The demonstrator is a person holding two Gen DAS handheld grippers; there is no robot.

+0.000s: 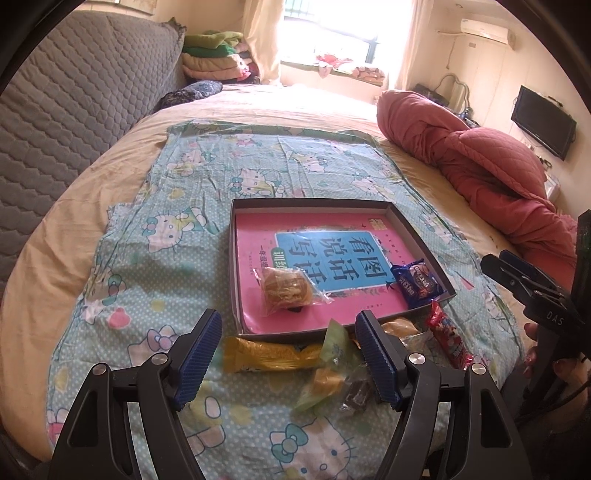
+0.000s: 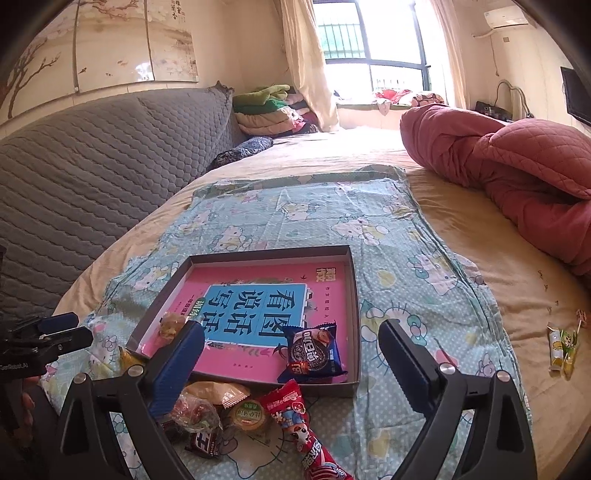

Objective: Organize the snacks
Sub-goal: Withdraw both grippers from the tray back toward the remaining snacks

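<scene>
Left wrist view: left gripper (image 1: 290, 350) spread wide, empty, above loose snacks — yellow wafer pack (image 1: 271, 356), green packet (image 1: 334, 350) — on cartoon-cat cloth (image 1: 207, 177) just outside the box tray (image 1: 236, 258). Inside tray: clear-wrapped pastry (image 1: 288, 290), blue cookie pack (image 1: 417, 284). Right gripper (image 2: 291, 363) wide, nothing between pads; red stick pack (image 2: 295, 417) lies below.

A rumpled pink quilt (image 2: 517, 173) lay heaped along the right edge of the bed (image 2: 480, 280). A grey quilted cover (image 1: 74, 110) ran up its left side. Folded blankets (image 2: 266, 110) were stacked at the far left corner, beside the curtain (image 2: 310, 74) and bright window (image 2: 369, 44). A dark television (image 1: 543, 122) hung on the right wall, an air conditioner (image 1: 484, 31) above.
</scene>
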